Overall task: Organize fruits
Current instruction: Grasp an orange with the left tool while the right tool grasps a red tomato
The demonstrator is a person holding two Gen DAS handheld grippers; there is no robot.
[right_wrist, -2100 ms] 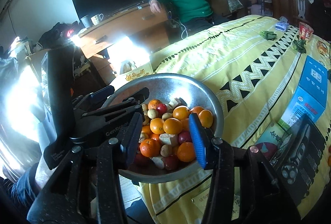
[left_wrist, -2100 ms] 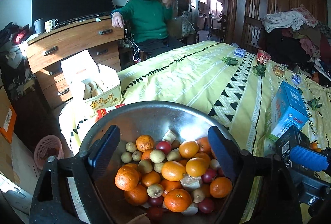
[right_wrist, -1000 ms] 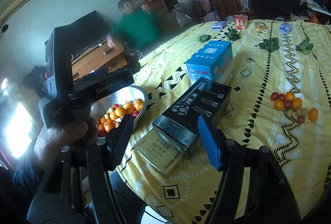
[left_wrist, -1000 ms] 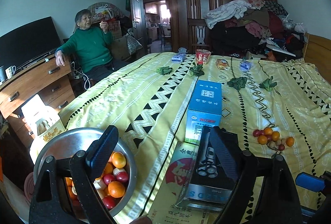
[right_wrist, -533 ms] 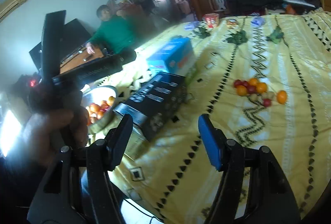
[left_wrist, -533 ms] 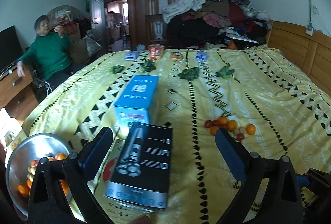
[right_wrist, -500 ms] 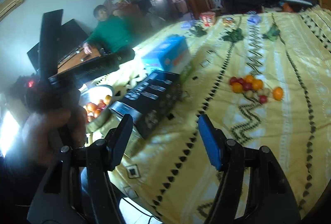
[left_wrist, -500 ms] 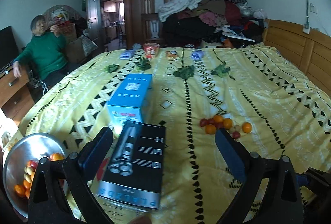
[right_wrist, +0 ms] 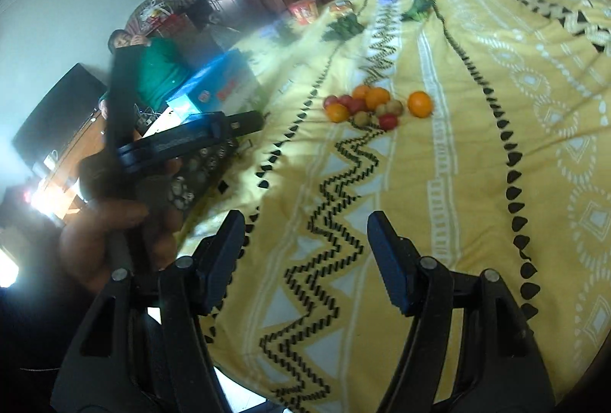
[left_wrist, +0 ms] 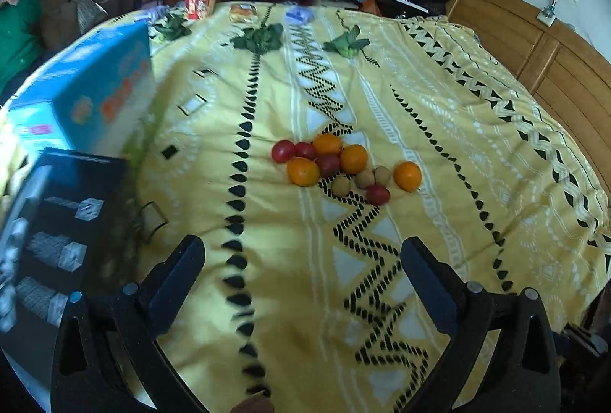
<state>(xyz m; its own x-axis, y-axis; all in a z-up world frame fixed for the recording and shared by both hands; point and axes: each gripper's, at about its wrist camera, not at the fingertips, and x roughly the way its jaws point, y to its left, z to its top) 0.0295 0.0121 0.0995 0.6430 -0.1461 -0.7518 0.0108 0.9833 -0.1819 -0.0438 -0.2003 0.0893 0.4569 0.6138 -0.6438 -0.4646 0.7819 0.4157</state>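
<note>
From the left wrist, the left tongs (left_wrist: 301, 271) – jaws just spread wide, empty – face loose fruits (left_wrist: 340, 165) on the bed (left_wrist: 477, 153) beside two closed boxes (left_wrist: 76, 161); from the right wrist, the right tongs (right_wrist: 305, 256) gape half-wide, empty, near them.

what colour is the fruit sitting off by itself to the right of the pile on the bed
Orange. The lone fruit sits slightly apart from the pile, clearest in the left wrist view.

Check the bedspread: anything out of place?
Yes: a loose cluster of fruit lies directly on the yellow bedspread, in no container, with one orange apart at its right edge.
</note>
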